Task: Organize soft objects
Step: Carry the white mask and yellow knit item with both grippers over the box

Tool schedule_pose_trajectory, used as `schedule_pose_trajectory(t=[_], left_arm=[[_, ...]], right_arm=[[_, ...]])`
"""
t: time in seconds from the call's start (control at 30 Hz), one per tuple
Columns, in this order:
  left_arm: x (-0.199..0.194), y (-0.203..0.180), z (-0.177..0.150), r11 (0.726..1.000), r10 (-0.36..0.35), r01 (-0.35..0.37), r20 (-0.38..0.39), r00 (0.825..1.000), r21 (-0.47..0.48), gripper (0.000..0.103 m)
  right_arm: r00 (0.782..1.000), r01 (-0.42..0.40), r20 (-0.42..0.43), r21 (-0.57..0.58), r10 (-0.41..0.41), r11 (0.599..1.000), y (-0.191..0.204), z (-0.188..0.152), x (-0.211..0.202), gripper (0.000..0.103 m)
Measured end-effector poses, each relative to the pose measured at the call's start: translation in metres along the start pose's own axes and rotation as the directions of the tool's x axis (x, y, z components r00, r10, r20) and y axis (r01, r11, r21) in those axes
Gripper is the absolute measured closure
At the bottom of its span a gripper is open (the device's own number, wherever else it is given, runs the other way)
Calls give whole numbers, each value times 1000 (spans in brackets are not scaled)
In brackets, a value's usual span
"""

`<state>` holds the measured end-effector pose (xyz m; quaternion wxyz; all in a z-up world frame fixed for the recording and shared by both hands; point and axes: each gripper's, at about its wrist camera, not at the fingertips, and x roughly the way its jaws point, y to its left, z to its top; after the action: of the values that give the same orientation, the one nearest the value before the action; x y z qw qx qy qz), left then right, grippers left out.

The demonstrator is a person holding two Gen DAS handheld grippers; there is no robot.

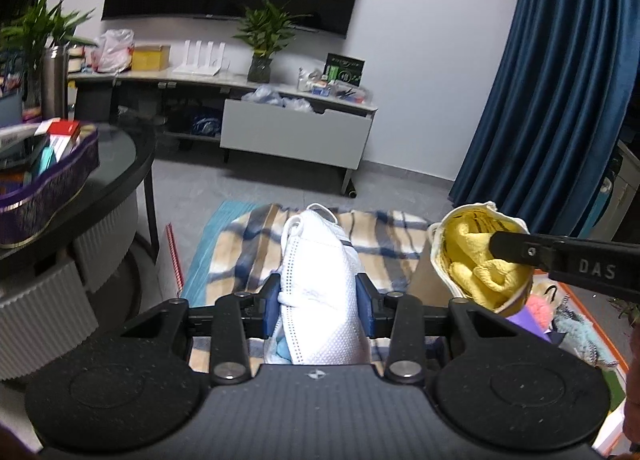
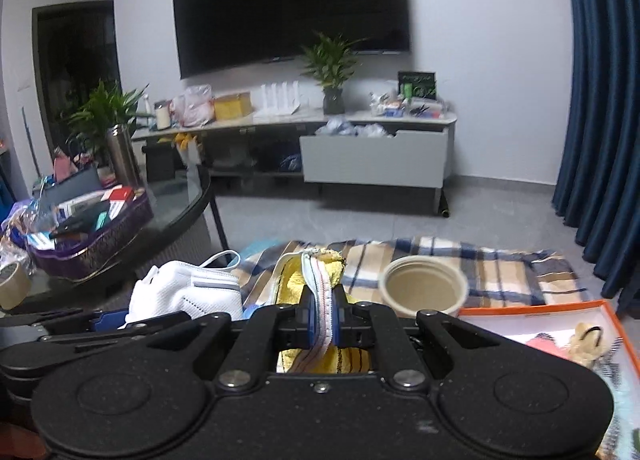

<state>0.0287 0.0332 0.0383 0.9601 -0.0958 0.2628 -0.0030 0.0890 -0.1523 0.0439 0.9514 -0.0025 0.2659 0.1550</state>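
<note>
Sorting looks midway: left tool (image 1: 318, 310) pinches a white mask (image 1: 320, 292), right tool (image 2: 323, 322) pinches a yellow-filled pouch (image 2: 316, 284), both above the plaid blanket (image 2: 500, 272); orange box (image 2: 560, 306) beside it holds plush items.

The room was dim, lit evenly from overhead, with a cool cast. The white mask (image 1: 320, 284) was nearly blown out. Fisheye bending curved the curtain (image 1: 560, 79) and darkened the corners. Both views were soft and grainy, the TV (image 2: 288, 3) showing faint glare.
</note>
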Motion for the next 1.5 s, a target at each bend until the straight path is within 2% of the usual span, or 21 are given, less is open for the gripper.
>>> schedule_pose_trajectory(t=[0.53,1.5], left_arm=[[-12,-43,1,999,-24,24,1,1000,43,64],[-12,-79,-6,991,-91,92,-20,996,97,64]], right_arm=[[996,60,65,52,-64,997,-36,-15,-61,95],[987,117,94,126,-129,985,-73,-23,-89,95]])
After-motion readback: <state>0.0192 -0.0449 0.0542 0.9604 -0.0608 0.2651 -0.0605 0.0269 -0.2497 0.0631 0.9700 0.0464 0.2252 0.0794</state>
